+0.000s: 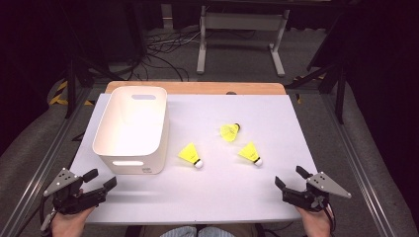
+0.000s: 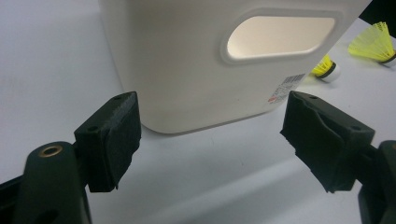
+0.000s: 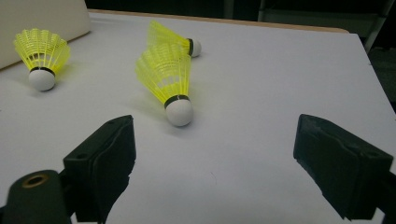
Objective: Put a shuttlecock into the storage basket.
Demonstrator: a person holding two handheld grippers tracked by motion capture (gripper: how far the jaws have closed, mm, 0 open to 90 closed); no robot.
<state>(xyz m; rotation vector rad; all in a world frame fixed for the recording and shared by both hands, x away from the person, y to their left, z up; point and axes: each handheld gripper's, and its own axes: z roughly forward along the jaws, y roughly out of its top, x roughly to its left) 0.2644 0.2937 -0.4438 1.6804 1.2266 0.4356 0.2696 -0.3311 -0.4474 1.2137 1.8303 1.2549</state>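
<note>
Yellow plastic shuttlecocks, three of them with white cork tips, lie scattered on a white tabletop (image 1: 217, 192) to the right of a tall cream plastic bin (image 1: 132, 129) with cut-out handles: the left shuttlecock (image 1: 191, 155) just beside the bin, the far shuttlecock (image 1: 230, 131) behind, the right shuttlecock (image 1: 250, 153) nearest the right hand-held gripper (image 1: 289, 178). That gripper rests at the tabletop's near right corner, its black jaws wide apart with nothing between them, aimed at the right shuttlecock. The left hand-held gripper (image 1: 103, 178) sits at the near left corner, jaws likewise spread and empty, facing the bin's near wall, close but not touching.
</note>
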